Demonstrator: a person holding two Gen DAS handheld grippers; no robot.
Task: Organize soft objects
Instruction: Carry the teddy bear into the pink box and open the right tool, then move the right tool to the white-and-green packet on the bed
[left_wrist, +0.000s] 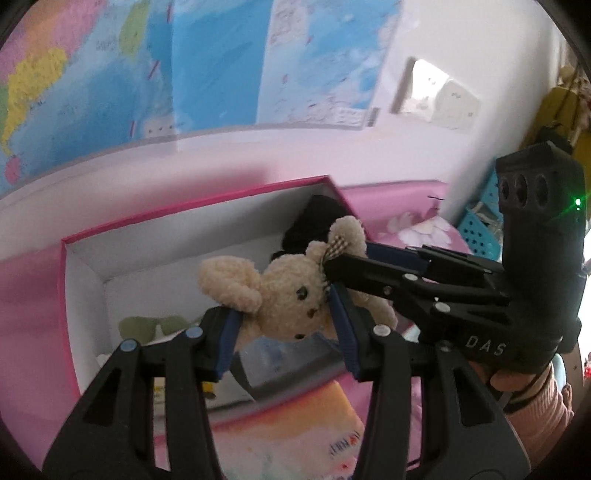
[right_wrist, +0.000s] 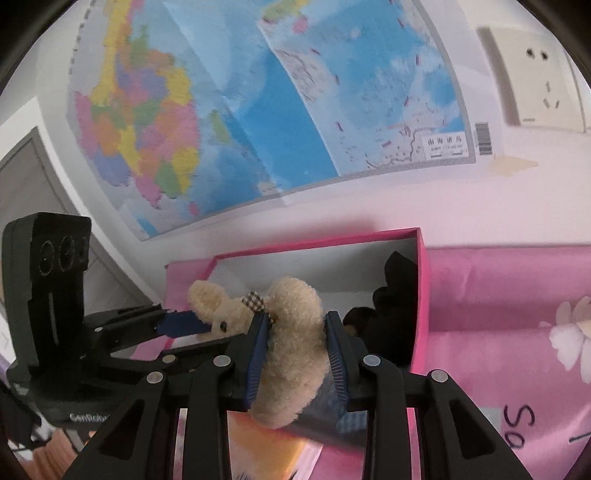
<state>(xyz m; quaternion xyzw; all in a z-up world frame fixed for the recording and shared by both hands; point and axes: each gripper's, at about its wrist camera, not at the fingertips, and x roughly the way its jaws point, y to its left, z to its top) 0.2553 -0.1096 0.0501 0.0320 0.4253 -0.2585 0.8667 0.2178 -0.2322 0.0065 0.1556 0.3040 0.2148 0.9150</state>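
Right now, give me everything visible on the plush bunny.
The plush bunny is cream, with curly fleece-like fabric, long floppy ears, dark bead eyes, a small stitched nose and a brown checked bow at the neck. It hangs in the air above the open pink box, not resting on anything. The left gripper has its jaws closed on the head, the right gripper on the body. Its lower part looks dressed in blue fabric, partly hidden.

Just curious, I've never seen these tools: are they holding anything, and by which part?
Both hold one cream plush bunny. The left gripper clamps its head between the fingers; the right gripper clamps its body, above the pink box.
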